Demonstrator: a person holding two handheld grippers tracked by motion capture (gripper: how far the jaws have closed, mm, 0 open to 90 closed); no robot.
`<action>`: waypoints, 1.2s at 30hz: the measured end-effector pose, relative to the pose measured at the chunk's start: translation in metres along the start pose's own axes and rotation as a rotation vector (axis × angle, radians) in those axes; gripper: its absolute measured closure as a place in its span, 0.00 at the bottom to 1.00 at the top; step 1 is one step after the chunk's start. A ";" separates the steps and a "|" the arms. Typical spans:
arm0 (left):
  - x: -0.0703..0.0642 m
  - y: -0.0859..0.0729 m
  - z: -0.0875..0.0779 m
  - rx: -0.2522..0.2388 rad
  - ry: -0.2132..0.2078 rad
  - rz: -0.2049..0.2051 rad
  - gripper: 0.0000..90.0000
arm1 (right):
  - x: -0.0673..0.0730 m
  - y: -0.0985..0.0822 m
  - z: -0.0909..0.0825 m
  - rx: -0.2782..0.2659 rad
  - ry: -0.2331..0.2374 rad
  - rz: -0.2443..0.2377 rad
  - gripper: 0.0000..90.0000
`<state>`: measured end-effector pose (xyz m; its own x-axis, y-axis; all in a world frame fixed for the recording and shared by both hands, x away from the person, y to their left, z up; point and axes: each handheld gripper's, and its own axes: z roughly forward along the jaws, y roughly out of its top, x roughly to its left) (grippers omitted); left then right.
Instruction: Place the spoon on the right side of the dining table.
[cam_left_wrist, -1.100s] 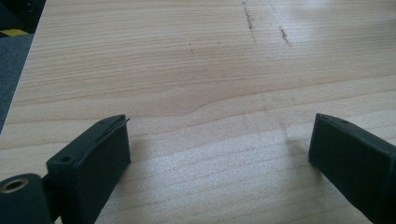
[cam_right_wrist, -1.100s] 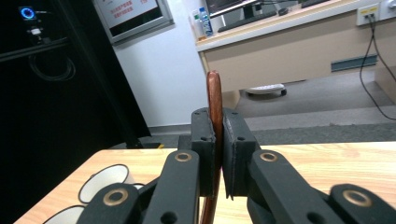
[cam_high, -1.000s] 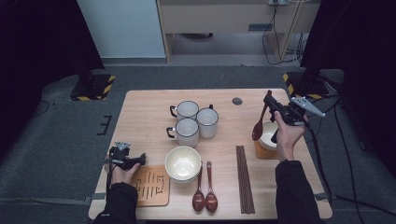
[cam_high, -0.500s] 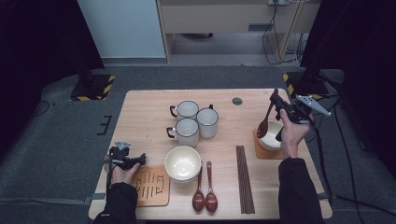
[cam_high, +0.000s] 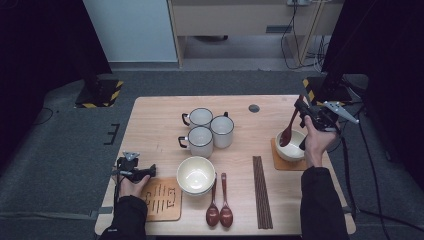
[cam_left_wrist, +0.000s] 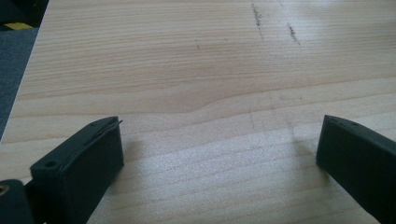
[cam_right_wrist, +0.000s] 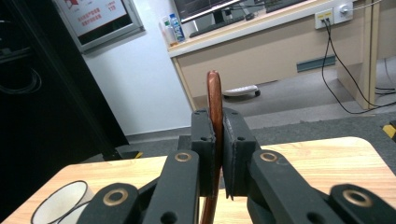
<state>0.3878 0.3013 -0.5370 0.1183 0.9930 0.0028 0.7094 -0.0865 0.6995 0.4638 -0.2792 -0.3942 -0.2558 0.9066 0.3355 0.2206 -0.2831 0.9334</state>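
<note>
At the table's right side, right gripper (cam_high: 306, 116) has its jaws pinched on the handle of a brown spoon (cam_high: 288, 131); in the right gripper view the spoon handle (cam_right_wrist: 215, 116) sits clamped edge-on between the two pads, no gap. From the high view the spoon hangs tilted, bowl end down, over or just inside the white bowl (cam_high: 290, 146) that stands on the right-hand coaster (cam_high: 280, 162); can't tell if the tip touches the bowl's inside. My read: this is the placing step, spoon going into that bowl. Next move calls for lowering until the spoon bowl rests on the inside and the handle can lean on the rim, then spreading the jaws and backing off up along the handle so it doesn't get dragged out. Risk: release too high and it tips out or knocks the bowl off the coaster. Left gripper (cam_high: 135, 172) rests on the table (cam_high: 160, 125) at the near left, just beside the other coaster (cam_high: 161, 199), jaws spread wide with only bare wood between them, idle. Two more spoons (cam_high: 219, 212) lie near the front edge beside the second bowl (cam_high: 195, 174), likely next in line.
</note>
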 end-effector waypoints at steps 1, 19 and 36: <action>0.000 0.000 0.000 0.000 0.000 0.000 0.00 | -0.001 0.000 0.001 0.000 -0.007 -0.001 0.94; 0.000 0.000 0.000 0.000 0.000 0.000 0.00 | -0.013 -0.004 0.014 0.025 -0.062 -0.018 0.94; 0.000 0.000 0.000 0.000 0.000 0.000 0.00 | -0.027 -0.018 0.018 0.082 -0.116 -0.049 0.94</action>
<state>0.3878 0.3014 -0.5370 0.1186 0.9929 0.0029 0.7094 -0.0868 0.6994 0.4832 -0.2926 -0.4223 -0.1588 0.9502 0.2681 0.2879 -0.2152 0.9332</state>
